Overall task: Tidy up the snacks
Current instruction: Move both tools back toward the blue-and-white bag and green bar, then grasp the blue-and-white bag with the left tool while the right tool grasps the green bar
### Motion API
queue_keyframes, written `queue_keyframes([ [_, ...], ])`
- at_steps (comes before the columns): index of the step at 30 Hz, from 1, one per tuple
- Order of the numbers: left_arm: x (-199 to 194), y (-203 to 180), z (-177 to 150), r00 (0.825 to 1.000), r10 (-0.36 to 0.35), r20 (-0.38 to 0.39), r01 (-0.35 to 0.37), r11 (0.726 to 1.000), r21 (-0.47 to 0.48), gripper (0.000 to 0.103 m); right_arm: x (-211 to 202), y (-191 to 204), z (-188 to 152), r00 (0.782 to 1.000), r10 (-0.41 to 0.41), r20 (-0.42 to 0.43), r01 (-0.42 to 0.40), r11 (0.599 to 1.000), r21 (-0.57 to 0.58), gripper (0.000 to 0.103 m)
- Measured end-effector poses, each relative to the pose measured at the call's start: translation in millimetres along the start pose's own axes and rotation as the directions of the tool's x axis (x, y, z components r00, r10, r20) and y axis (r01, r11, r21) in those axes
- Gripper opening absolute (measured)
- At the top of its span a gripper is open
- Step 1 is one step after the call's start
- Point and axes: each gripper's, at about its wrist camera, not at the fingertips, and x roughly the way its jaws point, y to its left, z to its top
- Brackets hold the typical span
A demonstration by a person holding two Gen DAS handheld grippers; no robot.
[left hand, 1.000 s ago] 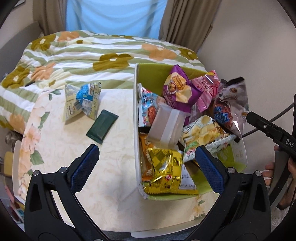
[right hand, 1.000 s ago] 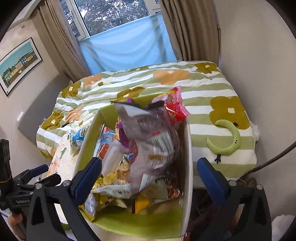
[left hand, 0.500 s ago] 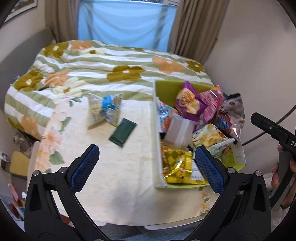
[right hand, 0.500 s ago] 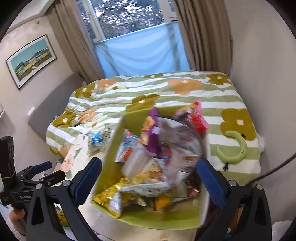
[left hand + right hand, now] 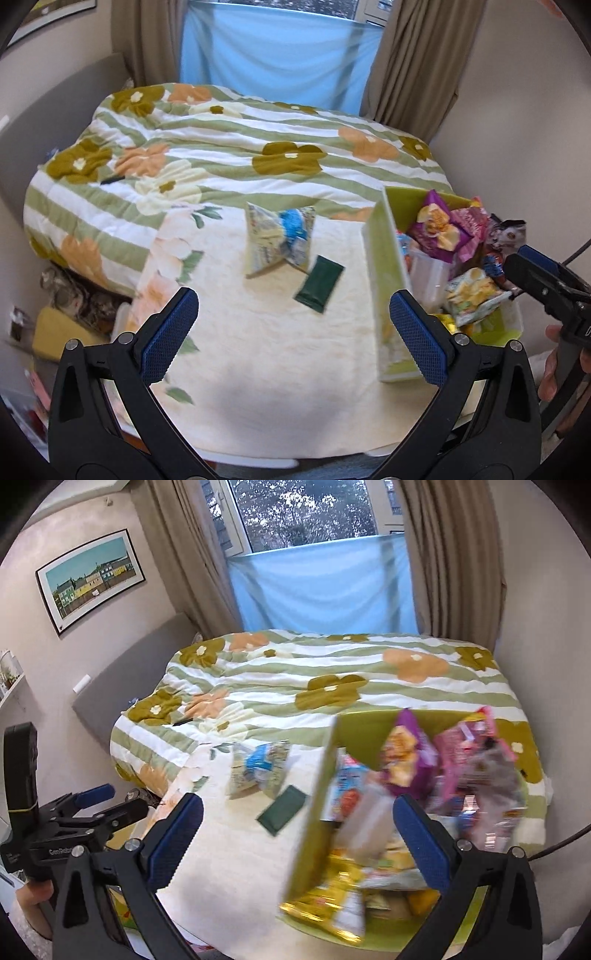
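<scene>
Two loose packets are counted on the table: one pale blue-printed bag [image 5: 279,238], one dark green packet [image 5: 320,284]. One green box [image 5: 384,266] is seen right, its snacks too jumbled for counting.

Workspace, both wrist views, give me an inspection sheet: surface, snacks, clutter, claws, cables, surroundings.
Surface: table under a cream floral cloth, mostly bare.
Job's things: green bin at the table's right, heaped with snack bags; blue-and-white bag and dark green packet lie on the cloth left of it.
Clutter: nothing seen on the table.
Claws: left claw open, empty, above the cloth; right claw open, empty, near the bin.
Cables: one dark cable at the right edge.
Surroundings: bed with flowered quilt behind the table, curtained window, framed picture on the wall.
</scene>
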Motion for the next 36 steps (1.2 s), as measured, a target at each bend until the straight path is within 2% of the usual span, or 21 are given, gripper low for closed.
queue_keyframes([
  [7, 29, 47, 30, 0.999, -0.035, -0.031, 0.038, 0.993, 0.112, 0.102, 54, 48, 6, 0.997, -0.045, -0.055, 0.048, 0.998, 0.051, 0.102],
  [10, 49, 64, 44, 0.996, -0.070, -0.058, 0.078, 0.985, 0.153, 0.102, 76, 63, 4, 0.994, -0.075, -0.081, 0.081, 0.994, 0.072, 0.102],
  [13, 69, 73, 57, 0.991, -0.100, -0.086, 0.117, 0.971, 0.209, 0.102, 100, 74, 0, 0.989, -0.103, -0.110, 0.114, 0.988, 0.102, 0.102],
  [17, 98, 71, 70, 0.982, -0.131, -0.138, 0.168, 0.936, 0.308, 0.102, 124, 83, -9, 0.981, -0.136, -0.141, 0.155, 0.978, 0.137, 0.102],
  [20, 124, 60, 80, 0.971, -0.161, -0.178, 0.221, 0.888, 0.404, 0.102, 143, 86, -16, 0.972, -0.165, -0.169, 0.190, 0.971, 0.146, 0.102],
  [22, 143, 47, 85, 0.964, -0.166, -0.210, 0.250, 0.838, 0.486, 0.102, 154, 86, -23, 0.966, -0.183, -0.185, 0.212, 0.965, 0.154, 0.102],
  [24, 170, 32, 89, 0.950, -0.161, -0.267, 0.290, 0.773, 0.564, 0.102, 167, 83, -30, 0.960, -0.195, -0.201, 0.229, 0.960, 0.163, 0.102],
  [30, 244, -5, 82, 0.923, -0.082, -0.375, 0.344, 0.611, 0.713, 0.102, 202, 75, -48, 0.943, -0.213, -0.256, 0.265, 0.946, 0.189, 0.102],
  [32, 263, -14, 77, 0.917, -0.049, -0.397, 0.351, 0.572, 0.741, 0.102, 212, 74, -53, 0.939, -0.217, -0.267, 0.272, 0.943, 0.190, 0.102],
  [34, 277, -21, 73, 0.908, -0.031, -0.419, 0.367, 0.544, 0.755, 0.102, 220, 70, -57, 0.935, -0.220, -0.278, 0.278, 0.942, 0.190, 0.102],
  [36, 289, -25, 69, 0.887, -0.018, -0.462, 0.404, 0.518, 0.754, 0.102, 228, 64, -59, 0.932, -0.218, -0.288, 0.279, 0.941, 0.193, 0.102],
])
